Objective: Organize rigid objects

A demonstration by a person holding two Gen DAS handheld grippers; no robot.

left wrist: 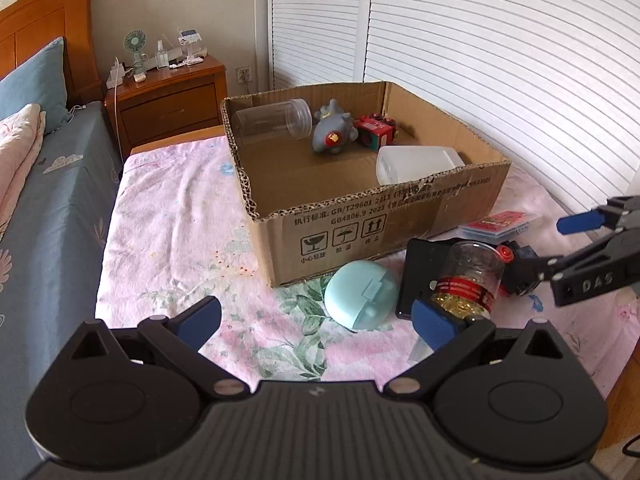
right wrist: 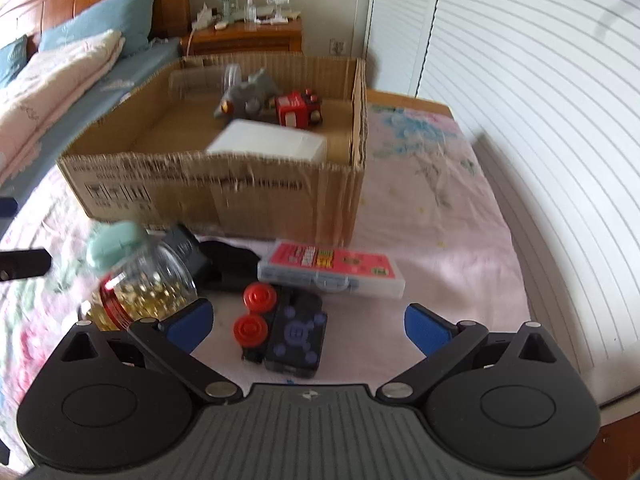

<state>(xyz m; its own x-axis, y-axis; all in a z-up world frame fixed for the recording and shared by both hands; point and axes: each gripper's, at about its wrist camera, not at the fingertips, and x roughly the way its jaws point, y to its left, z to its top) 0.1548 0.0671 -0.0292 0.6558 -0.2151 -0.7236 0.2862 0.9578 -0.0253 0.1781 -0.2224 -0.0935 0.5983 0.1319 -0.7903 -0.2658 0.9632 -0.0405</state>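
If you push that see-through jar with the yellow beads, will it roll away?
Probably: the jar looks round and lies tilted on its side. The soft, wrinkled bedsheet may slow it. Its clear, smooth wall could be slippery to grip.

Wooden nightstand beside bed, small green fan on top. Blue pillow, white louvered doors behind.

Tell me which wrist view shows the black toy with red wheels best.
The right wrist view: the black toy lies whole between the open right gripper fingers. The left wrist view shows only part of it, behind the capsule jar.
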